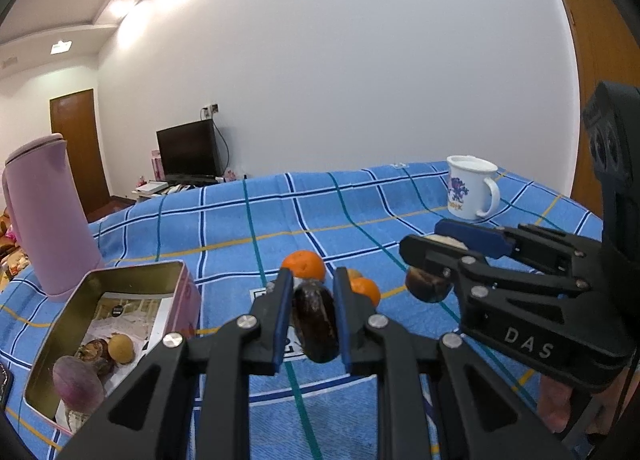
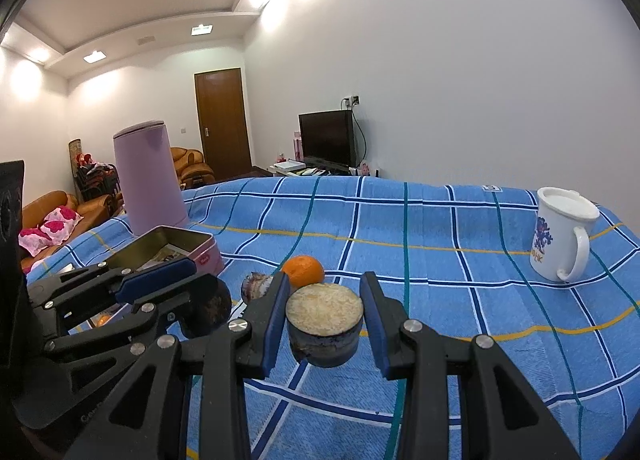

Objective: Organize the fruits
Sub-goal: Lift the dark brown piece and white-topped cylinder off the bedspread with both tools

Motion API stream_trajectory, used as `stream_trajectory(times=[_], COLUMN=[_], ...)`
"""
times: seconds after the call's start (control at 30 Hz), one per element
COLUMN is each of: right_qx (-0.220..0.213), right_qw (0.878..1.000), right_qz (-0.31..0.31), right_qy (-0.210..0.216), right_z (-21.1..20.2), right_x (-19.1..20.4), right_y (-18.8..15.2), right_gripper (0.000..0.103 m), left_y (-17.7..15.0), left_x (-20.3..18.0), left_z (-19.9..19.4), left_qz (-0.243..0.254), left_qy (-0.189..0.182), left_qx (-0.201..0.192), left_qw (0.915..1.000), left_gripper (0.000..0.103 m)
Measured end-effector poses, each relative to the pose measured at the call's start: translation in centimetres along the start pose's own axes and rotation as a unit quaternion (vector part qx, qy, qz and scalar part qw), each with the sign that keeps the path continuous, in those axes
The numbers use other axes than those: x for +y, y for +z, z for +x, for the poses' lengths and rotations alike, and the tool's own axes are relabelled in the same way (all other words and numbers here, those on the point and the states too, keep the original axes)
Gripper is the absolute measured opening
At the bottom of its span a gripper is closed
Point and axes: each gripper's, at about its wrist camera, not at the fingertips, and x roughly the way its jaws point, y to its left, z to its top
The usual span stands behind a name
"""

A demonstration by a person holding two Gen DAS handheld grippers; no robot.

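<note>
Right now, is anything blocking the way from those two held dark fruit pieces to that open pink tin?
Nothing visible does. The tin lies open beside the left gripper; only bare cloth lies between. The right gripper would cross past the left.

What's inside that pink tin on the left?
In the pink tin: a purple-white round fruit, a yellow one, a brownish one and a printed card. Beneath them is hidden.

Open blue checked cloth on the counter (image 2: 440,244) stretches clear toward the white printed mug (image 2: 560,236) far right. Left, a tall pink jug (image 2: 150,176) and open pink metal tin (image 1: 120,300) crowd passage; orange tangerines (image 1: 304,264) sit centre.
</note>
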Motion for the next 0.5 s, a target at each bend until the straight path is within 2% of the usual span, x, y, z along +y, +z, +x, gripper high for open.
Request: stream_trajectory(times=[0.5], right_qx=[-0.006], right_qw=[1.000], right_qz=[-0.007], right_qy=[0.004], right_z=[-0.26], right_x=[0.43], right_y=[-0.04], right_gripper=[0.039], left_y=[0.21], left_x=[0.01], left_z=[-0.75], left_qz=[0.005], left_qy=[0.008], left_qx=[-0.014], left_qw=[0.9999], left_gripper=[0.021])
